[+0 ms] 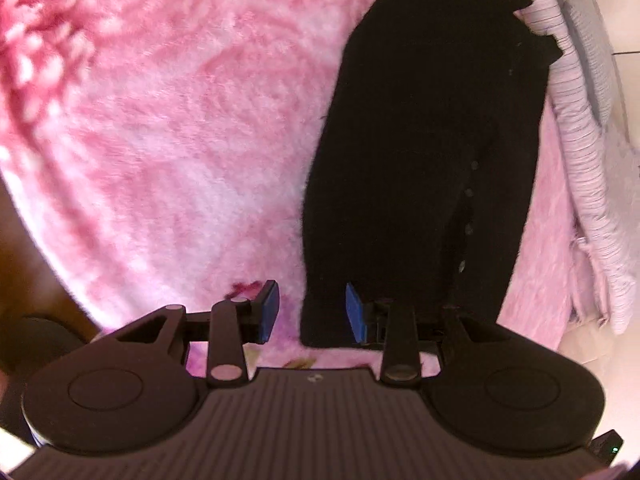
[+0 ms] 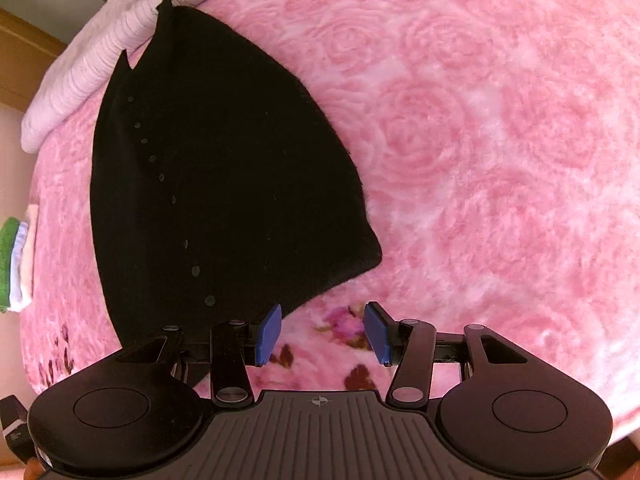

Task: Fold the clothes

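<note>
Left tool: blue pads spread wide, holding nothing. Its right pad sits over the near-left corner of the black fuzzy knit cardigan; can't tell if it touches the cloth. Left pad is over bare blanket.

Right tool: blue pads also spread wide, nothing between them. Left pad is at the near hem of the same black fuzzy knit cardigan; right pad is over the pink rose-embossed plush blanket.

Cardigan lies flat on the blanket, folded into a long narrow shape, a row of small dark buttons running along it. In the left view it fills centre-right of frame; in the right view, centre-left.

Far end of the cardigan overlaps a pale lilac striped pillow, upper left of the right view. Small folded green and white cloths sit at that frame's left edge, apart from the cardigan.
</note>
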The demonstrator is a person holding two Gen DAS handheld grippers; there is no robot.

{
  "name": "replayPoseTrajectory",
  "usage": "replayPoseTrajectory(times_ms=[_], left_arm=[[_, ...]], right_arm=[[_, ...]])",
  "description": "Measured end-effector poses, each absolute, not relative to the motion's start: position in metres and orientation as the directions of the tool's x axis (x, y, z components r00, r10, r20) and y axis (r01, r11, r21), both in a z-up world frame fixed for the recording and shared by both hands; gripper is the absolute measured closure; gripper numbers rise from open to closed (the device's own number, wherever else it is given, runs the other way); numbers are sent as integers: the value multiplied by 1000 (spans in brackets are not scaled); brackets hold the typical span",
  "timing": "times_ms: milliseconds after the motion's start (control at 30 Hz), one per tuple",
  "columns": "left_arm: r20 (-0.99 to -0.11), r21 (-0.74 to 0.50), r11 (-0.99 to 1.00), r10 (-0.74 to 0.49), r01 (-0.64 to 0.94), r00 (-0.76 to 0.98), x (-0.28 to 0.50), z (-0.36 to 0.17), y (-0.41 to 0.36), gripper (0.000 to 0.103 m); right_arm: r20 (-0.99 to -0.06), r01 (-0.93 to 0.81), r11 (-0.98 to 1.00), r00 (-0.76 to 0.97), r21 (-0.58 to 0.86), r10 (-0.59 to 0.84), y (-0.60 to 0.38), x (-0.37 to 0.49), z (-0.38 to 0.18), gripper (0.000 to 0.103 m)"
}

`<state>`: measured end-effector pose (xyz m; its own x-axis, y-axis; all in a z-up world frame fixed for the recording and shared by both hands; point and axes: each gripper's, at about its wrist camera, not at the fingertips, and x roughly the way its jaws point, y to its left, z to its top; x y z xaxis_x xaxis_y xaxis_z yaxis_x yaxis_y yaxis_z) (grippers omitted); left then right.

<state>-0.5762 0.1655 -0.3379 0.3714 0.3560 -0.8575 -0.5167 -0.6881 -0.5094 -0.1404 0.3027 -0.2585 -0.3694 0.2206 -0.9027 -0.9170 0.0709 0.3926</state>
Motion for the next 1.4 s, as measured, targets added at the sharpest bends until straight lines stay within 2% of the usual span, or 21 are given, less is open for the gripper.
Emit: replayPoseTrajectory(times_ms=[200, 533, 567, 600, 633, 667, 800, 900, 1033, 1100, 1167, 1233, 1267, 1300, 1367, 1400], left_arm=[[-802, -596, -686, 486, -417, 347, -567, -348, 155, 72], [-794, -608, -705, 545, -364, 269, -550, -375, 148, 70], [-796, -605, -700, 543, -381, 267, -548, -375, 151, 70], [-796, -605, -690, 542, -397, 270, -546, -374, 155, 80], [-788, -614, -673, 545, -412, 284, -544, -372, 159, 92], [-784, -620, -659, 547, -426, 295, -543, -369, 162, 96], [-768, -624, -566, 569, -539, 293, -550, -345, 161, 96], [-776, -601, -525, 566, -603, 280, -565, -326, 147, 96], [-834, -517, -540, 492, -665, 248, -581, -331, 130, 94], [-850, -507, -596, 466, -623, 246, -589, -347, 125, 84], [-843, -531, -644, 469, -551, 264, -598, -365, 123, 76], [-816, -575, -657, 506, -487, 281, -603, -374, 122, 70], [-806, -589, -648, 520, -483, 284, -601, -373, 122, 58], [-795, -602, -639, 534, -478, 286, -600, -373, 122, 51], [-774, -627, -618, 562, -474, 291, -597, -372, 122, 49], [-764, -637, -600, 575, -483, 293, -594, -371, 124, 55]], right_arm=[[-889, -926, -27, -370, 377, 271, 320, -131, -277, 53], [-808, -830, 30, -534, 558, 251, 352, -114, -349, 53], [-801, -822, 40, -541, 567, 256, 354, -115, -350, 58], [-802, -822, 46, -540, 568, 257, 356, -116, -352, 72], [-816, -836, 43, -522, 548, 247, 358, -119, -352, 93], [-819, -838, 38, -520, 544, 243, 357, -119, -351, 93], [-801, -822, 17, -549, 569, 237, 340, -106, -336, 95], [-793, -799, 75, -571, 596, 214, 316, -102, -343, 96], [-778, -765, 152, -601, 626, 185, 284, -98, -352, 93], [-769, -745, 191, -615, 639, 171, 269, -95, -357, 81], [-760, -725, 229, -630, 649, 158, 253, -93, -361, 58], [-750, -712, 238, -643, 661, 158, 249, -93, -364, 47], [-744, -708, 233, -648, 667, 162, 250, -94, -364, 45], [-739, -703, 228, -653, 673, 165, 251, -94, -365, 45], [-728, -694, 219, -664, 686, 173, 253, -96, -366, 45], [-722, -690, 214, -669, 692, 176, 254, -97, -367, 47]])
